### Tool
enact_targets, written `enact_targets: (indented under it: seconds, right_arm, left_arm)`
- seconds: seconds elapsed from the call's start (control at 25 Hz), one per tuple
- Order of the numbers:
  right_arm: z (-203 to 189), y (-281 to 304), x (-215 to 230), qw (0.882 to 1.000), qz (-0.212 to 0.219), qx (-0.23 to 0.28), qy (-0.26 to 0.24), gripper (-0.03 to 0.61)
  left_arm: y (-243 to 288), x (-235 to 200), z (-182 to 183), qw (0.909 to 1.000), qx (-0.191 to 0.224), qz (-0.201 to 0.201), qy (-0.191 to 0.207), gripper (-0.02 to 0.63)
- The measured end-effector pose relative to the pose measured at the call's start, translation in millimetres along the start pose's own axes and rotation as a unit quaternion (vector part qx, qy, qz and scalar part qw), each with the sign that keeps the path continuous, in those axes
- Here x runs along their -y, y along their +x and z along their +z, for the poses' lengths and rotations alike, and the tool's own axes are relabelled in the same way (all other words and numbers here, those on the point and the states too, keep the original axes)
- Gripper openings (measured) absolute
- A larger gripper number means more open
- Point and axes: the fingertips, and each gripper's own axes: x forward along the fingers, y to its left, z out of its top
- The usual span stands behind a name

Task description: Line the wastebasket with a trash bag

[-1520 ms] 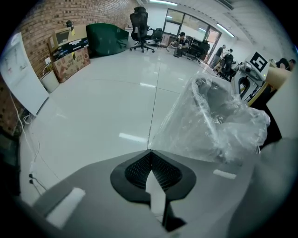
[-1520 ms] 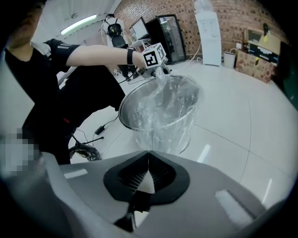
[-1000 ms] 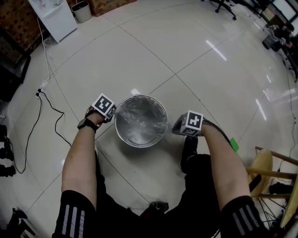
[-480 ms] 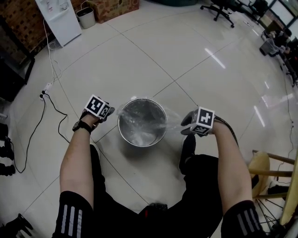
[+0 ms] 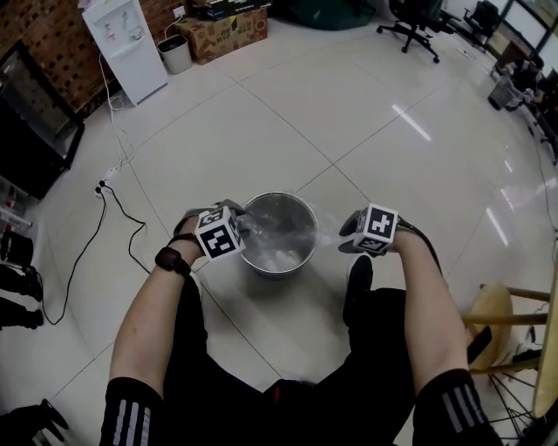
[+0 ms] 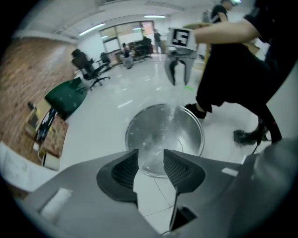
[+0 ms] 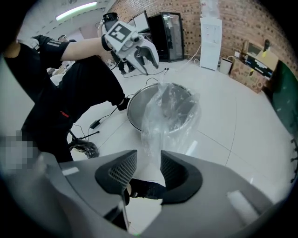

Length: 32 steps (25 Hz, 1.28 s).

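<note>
A round metal wastebasket (image 5: 281, 263) stands on the tiled floor in front of me, with a clear trash bag (image 5: 279, 231) crumpled inside. My left gripper (image 5: 247, 222) hangs over the near left rim. Its jaws (image 6: 151, 162) stand apart, and only the basket (image 6: 198, 135) far below shows between them. My right gripper (image 5: 336, 242) is just right of the basket. A strip of the bag (image 7: 165, 116) stretches up from the rim (image 7: 135, 114) into its parted jaws (image 7: 149, 165), and the pads do not press on it.
My shoe (image 5: 357, 279) is beside the basket on the right. A wooden chair (image 5: 514, 322) stands at the right edge. A cable (image 5: 131, 235) trails on the floor at left. Far back are a white water dispenser (image 5: 126, 43), a cardboard box (image 5: 231, 30) and an office chair (image 5: 414, 22).
My left gripper has risen and swung right from the basket's left side to over its rim, rolling as it went. The right gripper has lifted a little, with bag film trailing toward it.
</note>
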Motion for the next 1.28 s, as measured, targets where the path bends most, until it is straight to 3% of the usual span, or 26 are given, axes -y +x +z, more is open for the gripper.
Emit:
enact_targets:
  seconds: [0.12, 0.2, 0.28, 0.36, 0.44, 0.56, 0.68, 0.72, 0.88, 1.0, 1.28]
  right_arm:
    - [-4.3, 3.4, 2.0, 1.0, 0.005, -0.009, -0.006, 0.169]
    - [1.5, -1.3, 6.0, 1.0, 0.003, 0.004, -0.007, 0.169]
    - [9.8, -9.6, 11.4, 1.0, 0.001, 0.022, -0.007, 0.169]
    - [15.6, -14.2, 15.5, 0.999, 0.0, 0.035, -0.01, 0.169]
    - [15.0, -11.9, 17.3, 0.999, 0.004, 0.037, -0.013, 0.169]
    - [5.0, -5.2, 20.5, 0.999, 0.013, 0.028, -0.009, 0.169]
    - [1.5, -4.9, 27.9, 0.999, 0.018, 0.038, 0.007, 0.169]
    - [2.9, -5.8, 29.4, 0.999, 0.02, 0.043, 0.011, 0.169]
    - [23.7, -21.0, 36.8, 0.995, 0.007, 0.094, 0.016, 0.169]
    - [42.3, -37.6, 48.1, 0.99, -0.023, 0.134, 0.023, 0.167]
    - [31.9, -9.3, 30.9, 0.998, -0.005, 0.045, -0.03, 0.17]
  left_arm:
    - [28.0, 51.0, 23.3, 0.9954, -0.031, -0.027, 0.087, 0.163]
    - [50.6, 69.9, 26.1, 0.9913, -0.052, -0.045, 0.112, 0.164]
    - [71.0, 68.3, 23.1, 0.988, -0.074, -0.039, 0.13, 0.164]
    - [85.7, 56.9, 20.4, 0.9886, -0.084, -0.025, 0.123, 0.166]
    - [95.3, 55.8, 18.7, 0.9895, -0.087, -0.037, 0.109, 0.166]
    - [108.1, 72.4, 15.6, 0.9842, -0.102, -0.074, 0.125, 0.184]
    - [120.7, 78.0, 17.4, 0.9814, -0.111, -0.078, 0.136, 0.189]
    - [123.3, 76.2, 17.9, 0.9814, -0.112, -0.073, 0.138, 0.175]
    - [123.4, 71.4, 18.4, 0.9827, -0.112, -0.058, 0.136, -0.005]
    - [116.4, 76.9, 20.7, 0.9826, -0.106, -0.066, 0.138, -0.006]
    - [92.3, 83.4, 30.9, 0.9831, -0.08, -0.07, 0.149, -0.006]
